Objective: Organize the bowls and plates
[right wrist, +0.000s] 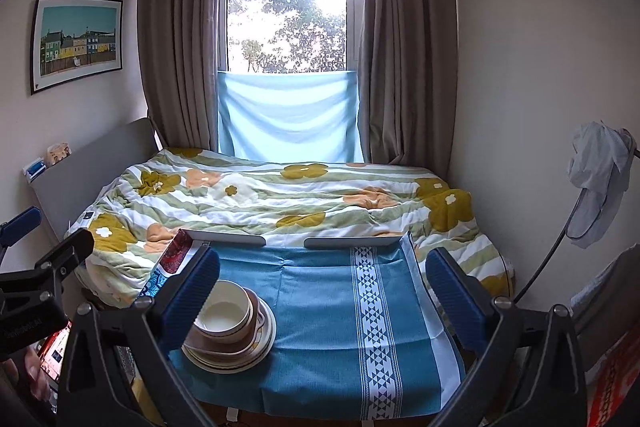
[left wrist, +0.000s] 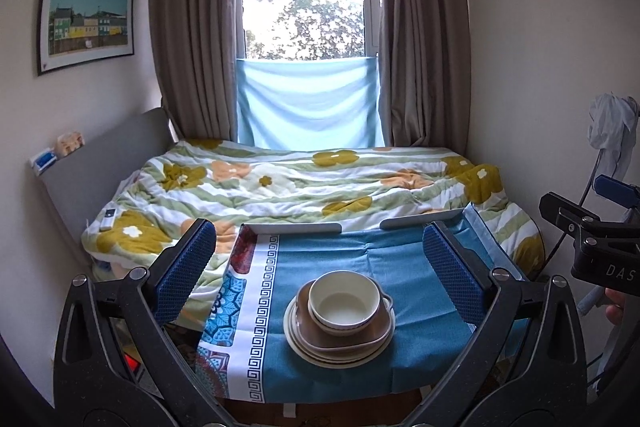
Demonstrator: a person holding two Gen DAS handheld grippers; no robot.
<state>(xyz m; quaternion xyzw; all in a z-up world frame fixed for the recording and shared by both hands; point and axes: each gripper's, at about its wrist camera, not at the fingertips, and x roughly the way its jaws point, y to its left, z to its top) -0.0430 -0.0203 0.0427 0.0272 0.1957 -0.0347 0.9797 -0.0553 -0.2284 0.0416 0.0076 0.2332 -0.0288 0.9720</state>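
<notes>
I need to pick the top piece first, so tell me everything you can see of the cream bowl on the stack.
The round cream bowl, glossy like ceramic, sits upright and empty atop the stack, nested in a brown squarish dish over cream plates. A faint ridged band rings its lower wall. It stands on the blue tablecloth; neither gripper touches it.

stack (right wrist: 236,339): left side hidden | behind: right hand-held gripper (right wrist: 320,291) finger

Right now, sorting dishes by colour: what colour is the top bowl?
Cream-white bowl, clearest in the left wrist view.
</notes>
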